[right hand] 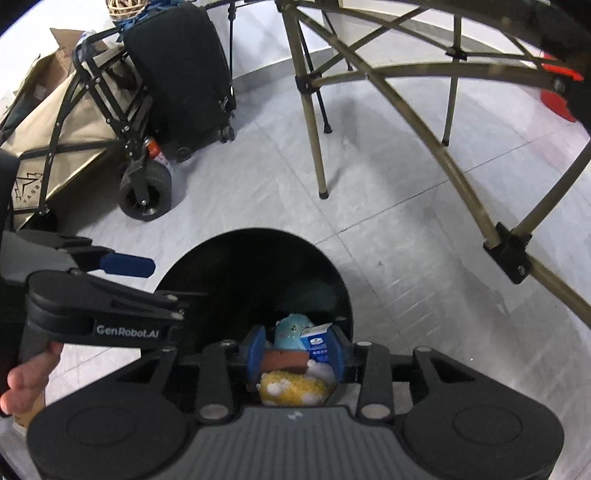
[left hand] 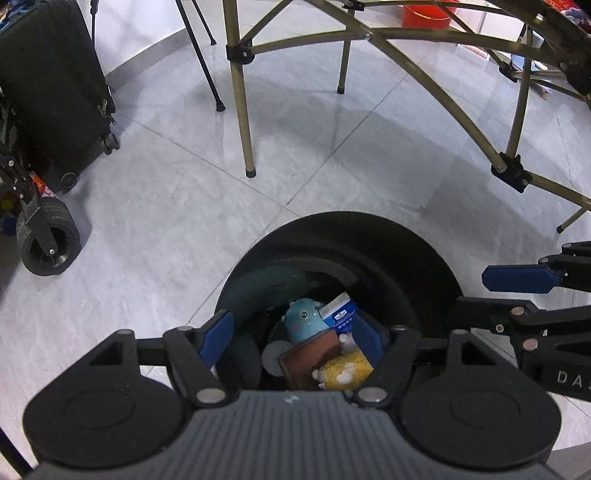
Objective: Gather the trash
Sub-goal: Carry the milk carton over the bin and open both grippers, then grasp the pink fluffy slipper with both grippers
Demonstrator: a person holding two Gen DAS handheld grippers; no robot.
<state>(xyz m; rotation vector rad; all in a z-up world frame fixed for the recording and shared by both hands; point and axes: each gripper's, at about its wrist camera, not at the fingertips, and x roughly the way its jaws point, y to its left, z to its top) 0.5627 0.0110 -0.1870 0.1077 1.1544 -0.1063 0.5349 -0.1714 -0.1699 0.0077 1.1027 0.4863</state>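
Note:
A black round trash bin stands on the grey tile floor, also in the right wrist view. Inside lie a light-blue plush toy, a blue-and-white carton, a brown flat box and a yellow-and-white plush. My left gripper is open over the bin's mouth, empty. My right gripper is open above the same pile, nothing held. In the left wrist view the right gripper's blue fingertip shows at the right; in the right wrist view the left gripper's blue fingertip shows at the left.
A folding table's tan legs and cross braces stand just beyond the bin. A black suitcase and a folding wagon with a black wheel are at the left. A red bucket is far back.

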